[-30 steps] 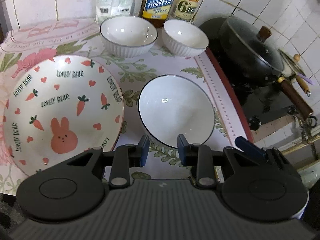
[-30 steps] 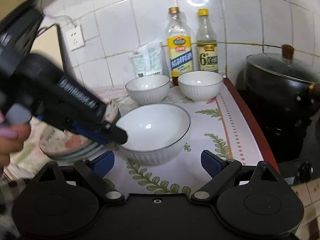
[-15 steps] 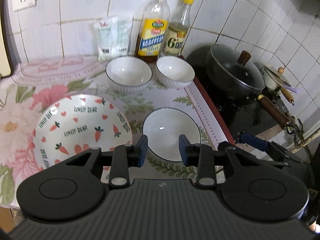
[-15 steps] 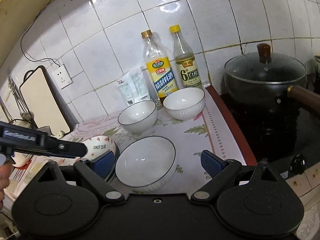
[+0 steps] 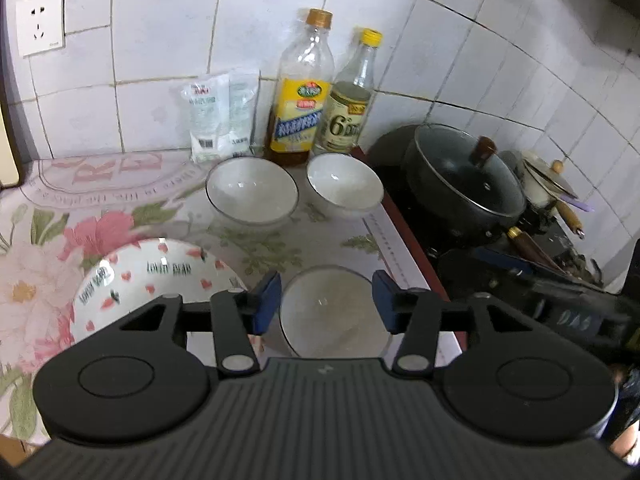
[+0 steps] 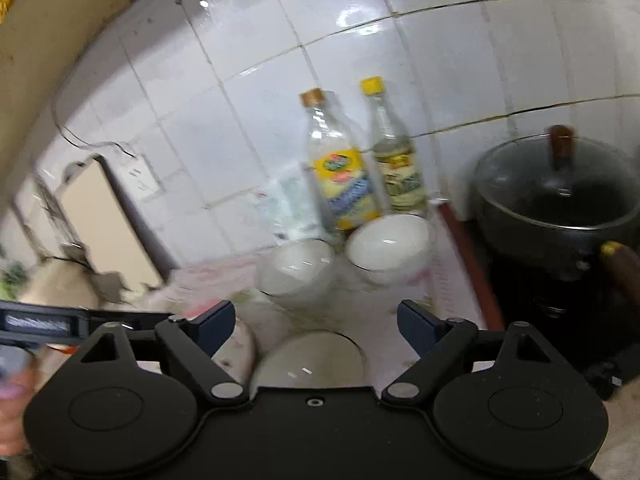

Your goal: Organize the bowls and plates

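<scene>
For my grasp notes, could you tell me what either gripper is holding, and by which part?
Nothing is held. The left gripper, jaws opening, and the right gripper, jaws closing, are both empty above the near white bowl.

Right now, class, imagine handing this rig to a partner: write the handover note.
Left gripper: jaws opening, nothing between them, above the counter.
Right gripper: wide, closing slightly, empty.
White dark-rimmed bowl sits nearest; carrot-and-heart patterned plate to its left; two white ribbed bowls at the back by the bottles.
Done: nothing stacked.
Left: nest the three bowls, set them with the plate.
</scene>
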`<state>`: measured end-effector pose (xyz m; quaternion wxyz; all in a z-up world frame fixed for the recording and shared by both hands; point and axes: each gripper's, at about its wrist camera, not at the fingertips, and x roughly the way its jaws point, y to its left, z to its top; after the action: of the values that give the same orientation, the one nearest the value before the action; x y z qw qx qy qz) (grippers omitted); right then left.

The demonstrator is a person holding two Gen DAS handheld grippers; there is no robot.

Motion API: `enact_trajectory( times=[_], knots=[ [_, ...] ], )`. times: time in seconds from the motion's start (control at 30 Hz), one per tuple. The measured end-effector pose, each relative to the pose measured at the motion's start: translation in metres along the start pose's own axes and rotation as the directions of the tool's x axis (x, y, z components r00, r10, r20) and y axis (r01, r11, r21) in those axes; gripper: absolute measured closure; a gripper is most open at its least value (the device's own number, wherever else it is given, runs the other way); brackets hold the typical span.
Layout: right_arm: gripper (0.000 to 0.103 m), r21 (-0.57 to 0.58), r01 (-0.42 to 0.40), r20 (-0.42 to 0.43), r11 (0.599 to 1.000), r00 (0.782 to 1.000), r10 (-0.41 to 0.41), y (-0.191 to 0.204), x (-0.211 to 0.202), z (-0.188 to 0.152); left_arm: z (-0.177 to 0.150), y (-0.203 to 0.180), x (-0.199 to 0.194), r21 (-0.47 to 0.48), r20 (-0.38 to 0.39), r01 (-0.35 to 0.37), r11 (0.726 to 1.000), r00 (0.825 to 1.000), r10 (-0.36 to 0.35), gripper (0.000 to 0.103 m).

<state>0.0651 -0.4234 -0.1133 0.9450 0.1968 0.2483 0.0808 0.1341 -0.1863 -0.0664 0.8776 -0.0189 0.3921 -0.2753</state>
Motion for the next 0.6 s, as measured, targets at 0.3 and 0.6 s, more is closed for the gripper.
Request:
enact_trajectory(
  times=[0.3,0.6],
  knots=[
    [0.027,0.096,0.038,-0.049,0.995,0.998,-0.033,-0.045,0.054,0.040,0.030,0.011,0.056,-0.094,-0.019,-0.009,0.996,1.000,0.008,0.053],
    [0.036,0.135,0.107,-0.077,0.985,0.992,-0.097,-0.082,0.113,0.040,0.027,-0.008,0.129,-0.117,0.078,-0.017,0.993,0.997,0.027,0.054]
  ],
)
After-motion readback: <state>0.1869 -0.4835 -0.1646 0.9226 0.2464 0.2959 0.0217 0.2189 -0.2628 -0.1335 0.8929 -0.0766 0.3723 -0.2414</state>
